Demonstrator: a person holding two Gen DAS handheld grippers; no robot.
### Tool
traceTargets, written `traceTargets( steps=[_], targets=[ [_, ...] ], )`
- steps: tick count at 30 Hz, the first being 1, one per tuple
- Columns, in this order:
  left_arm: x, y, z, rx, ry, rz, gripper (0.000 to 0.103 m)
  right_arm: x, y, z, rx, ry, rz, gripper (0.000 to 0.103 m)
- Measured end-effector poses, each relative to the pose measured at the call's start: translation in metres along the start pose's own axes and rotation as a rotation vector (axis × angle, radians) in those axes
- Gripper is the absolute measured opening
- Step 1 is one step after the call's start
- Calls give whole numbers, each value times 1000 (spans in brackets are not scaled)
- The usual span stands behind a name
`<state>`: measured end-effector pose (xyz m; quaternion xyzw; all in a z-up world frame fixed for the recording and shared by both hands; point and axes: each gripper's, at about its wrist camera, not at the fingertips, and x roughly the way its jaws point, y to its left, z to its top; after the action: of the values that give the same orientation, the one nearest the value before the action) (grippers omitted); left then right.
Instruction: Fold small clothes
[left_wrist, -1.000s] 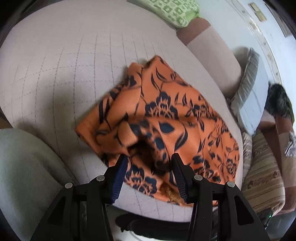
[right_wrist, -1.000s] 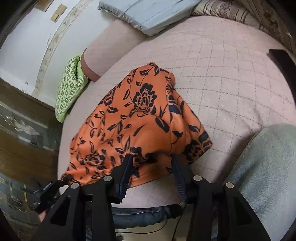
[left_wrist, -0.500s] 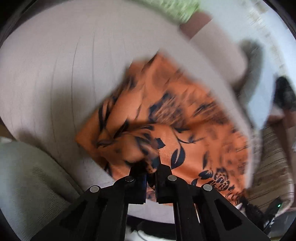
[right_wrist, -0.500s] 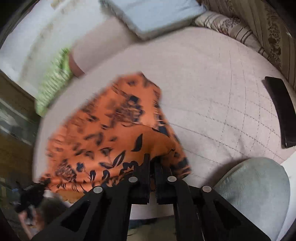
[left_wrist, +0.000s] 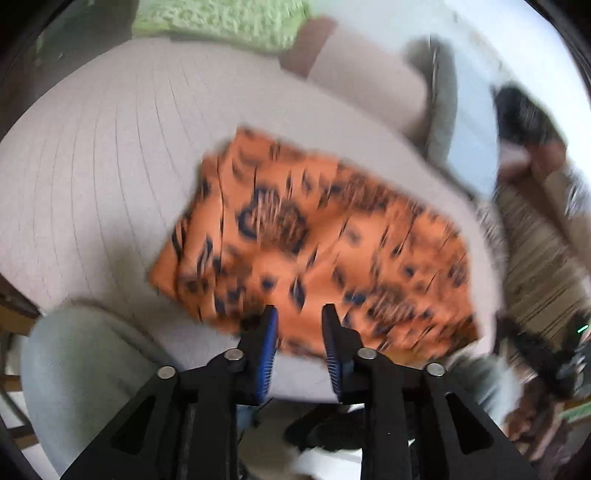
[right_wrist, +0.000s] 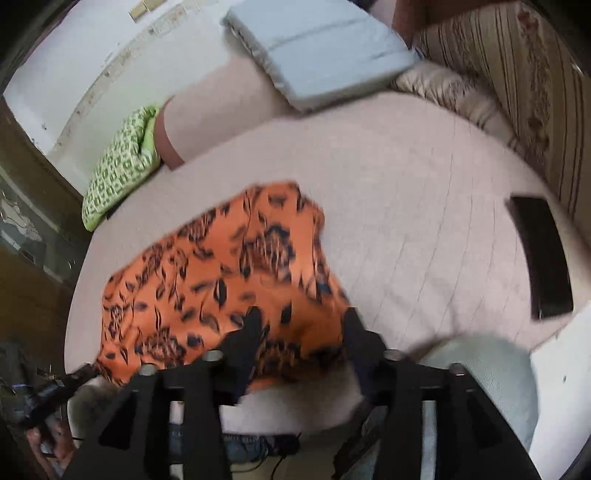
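Observation:
An orange cloth with a dark flower print (left_wrist: 317, 251) lies spread on the pale quilted bed (left_wrist: 92, 166); both views are blurred by motion. My left gripper (left_wrist: 300, 310) hovers over the cloth's near edge. Its jaws are opening, and the blue pads (left_wrist: 271, 332) press on nothing. In the right wrist view the same cloth (right_wrist: 229, 280) lies flat. My right gripper (right_wrist: 303, 314) is above its near right corner, jaws opening wide. The cloth shows between its fingers but lies loose below them.
A green patterned pillow (right_wrist: 122, 166) and a grey-blue pillow (right_wrist: 317, 48) lie at the bed's far side. A flat black object (right_wrist: 541, 254) rests on the bed to the right. Striped fabric (left_wrist: 535, 258) borders the bed. A pale grey-green padded thing (right_wrist: 491, 369) sits at the near edge.
Both grippers closed on the cloth's near edge half a second ago. They have since let go, opened and risen. The crumpled near fold now lies flatter and more spread out.

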<state>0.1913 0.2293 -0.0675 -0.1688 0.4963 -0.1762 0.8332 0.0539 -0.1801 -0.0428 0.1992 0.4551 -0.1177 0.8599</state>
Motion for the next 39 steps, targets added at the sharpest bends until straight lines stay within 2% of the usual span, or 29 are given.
traceTargets(
  steps=[1, 2, 4, 6, 8, 11, 13, 15, 16, 18, 19, 21, 23, 24, 26, 27, 30, 31, 32, 33, 34, 38, 39],
  targets=[
    [-5, 5, 10, -23, -28, -18, 38, 9, -1, 9, -1, 7, 3, 58],
    [-8, 12, 18, -38, -50, -3, 43, 23, -4, 16, 6, 33, 15, 58],
    [2, 27, 38, -69, -81, 72, 43, 54, -13, 24, 36, 101, 49, 58],
    [25, 45, 53, -107, -48, 127, 41, 77, -15, 20, 26, 155, 59, 52],
    [48, 59, 58, -143, 1, 136, 39, 94, -15, 11, 10, 194, 65, 44],
    [72, 67, 60, -176, 55, 153, 34, 97, -11, -3, -58, 180, 30, 30],
    [76, 62, 64, -158, 37, 136, 34, 94, -9, -3, -68, 165, 42, 19],
    [81, 57, 65, -124, 13, 172, 32, 91, -8, -2, -67, 146, 45, 15],
    [83, 57, 63, -124, 16, 184, 10, 90, -8, -2, -67, 143, 49, 14],
    [80, 58, 63, -145, 15, 159, 8, 82, -9, -2, -62, 121, 59, 13],
    [72, 58, 63, -141, -22, 131, 8, 75, -10, -2, -57, 96, 64, 12],
    [65, 60, 64, -148, -76, 121, 8, 66, -11, -3, -48, 66, 40, 12],
    [81, 72, 66, -206, -25, 159, 10, 77, -15, -3, -31, 94, 21, 12],
    [93, 78, 68, -233, 16, 184, 11, 87, -16, -2, -20, 122, 9, 13],
    [96, 77, 68, -235, 27, 195, 14, 100, -14, -1, -27, 187, 0, 15],
    [91, 73, 68, -220, 11, 182, 15, 97, -11, -1, -38, 175, -9, 21],
    [62, 71, 58, -227, -64, 150, 26, 68, -1, 2, -50, 93, -22, 28],
    [54, 71, 54, -228, -87, 148, 34, 56, 5, 3, -59, 54, -20, 40],
    [48, 73, 51, -232, -103, 137, 41, 40, 15, 6, -75, 8, -3, 46],
    [44, 76, 48, -242, -106, 118, 43, 31, 23, 10, -86, -16, 21, 56],
    [42, 75, 44, -248, -102, 110, 46, 24, 35, 14, -100, -31, 66, 60],
    [37, 92, 39, -297, -81, 103, 46, 35, 98, 32, -141, 41, 307, 61],
    [37, 99, 38, -312, -70, 89, 46, 41, 112, 35, -152, 61, 345, 61]
  ],
)
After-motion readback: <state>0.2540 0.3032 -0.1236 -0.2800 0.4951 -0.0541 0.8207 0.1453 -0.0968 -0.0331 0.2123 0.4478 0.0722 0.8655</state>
